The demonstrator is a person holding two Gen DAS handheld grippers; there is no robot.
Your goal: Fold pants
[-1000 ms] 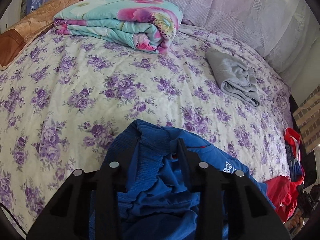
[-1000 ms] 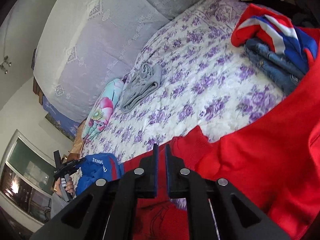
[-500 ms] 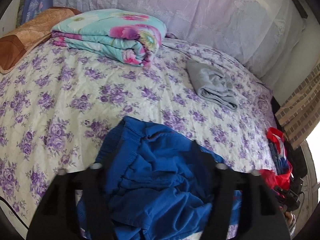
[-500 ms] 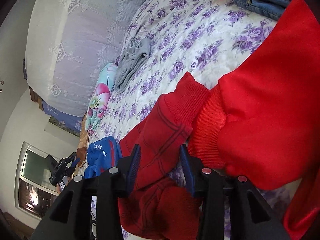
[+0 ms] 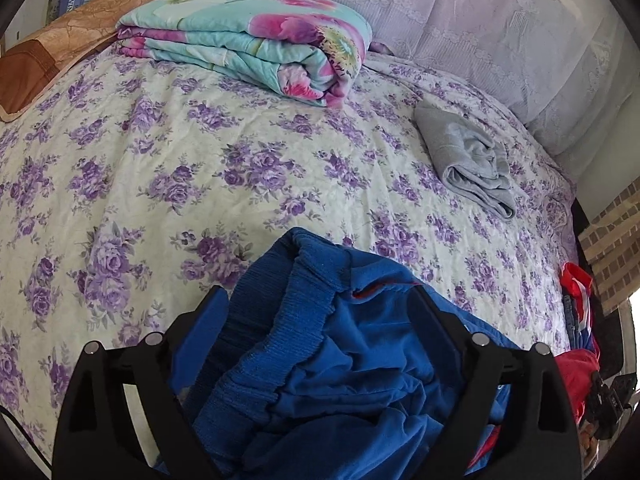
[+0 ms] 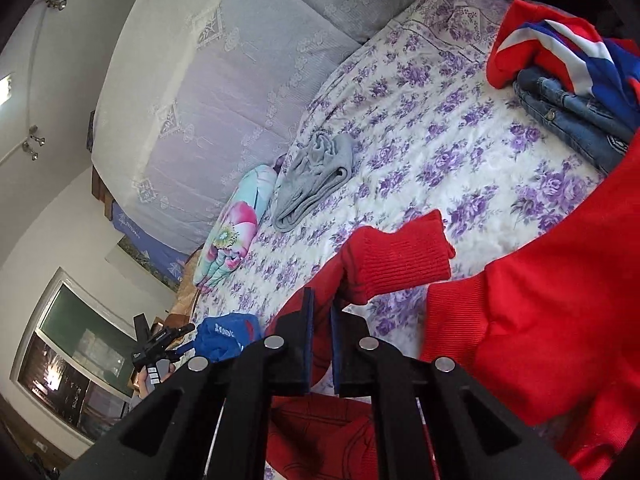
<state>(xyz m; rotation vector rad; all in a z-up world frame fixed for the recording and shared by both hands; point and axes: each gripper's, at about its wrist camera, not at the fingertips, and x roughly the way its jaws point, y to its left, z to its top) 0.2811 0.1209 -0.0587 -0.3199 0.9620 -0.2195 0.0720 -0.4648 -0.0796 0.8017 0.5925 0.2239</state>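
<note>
The pants (image 5: pixel 344 364) are a red-and-blue pair, and each camera gets one end. In the left wrist view the blue part with the ribbed waistband is bunched up in a heap at the near edge of the bed (image 5: pixel 224 160), right between the fingers of the left tongs (image 5: pixel 320 300). Those fingers stand wide apart, one on each side of the pile, so they aren't pinching anything; whether they touch the fabric is hard to say. A thin red seam peeks out near the top of the bunch.

In the right wrist view the red part shows, with a ribbed cuff (image 6: pixel 400 264) flopped onto the floral sheet. The right tongs (image 6: pixel 321 308) are nearly together with red fabric pinched in the narrow gap. A big swath of red cloth (image 6: pixel 540 320) fills the right side of that view; can't tell whether it's the same garment. The blue end also shows off to the left in that view, next to the other handheld tool.

Further out on the bed: a folded grey garment (image 5: pixel 468 164) lying by itself toward the headboard, a folded turquoise quilt with pink flowers (image 5: pixel 256 44) up by the pillows, and a brown-orange cushion (image 5: pixel 52 52) at the far left corner. Over on the right side sits a stack of jeans (image 6: pixel 568 120) with a red, white and blue garment (image 6: pixel 560 52) on top.
</note>
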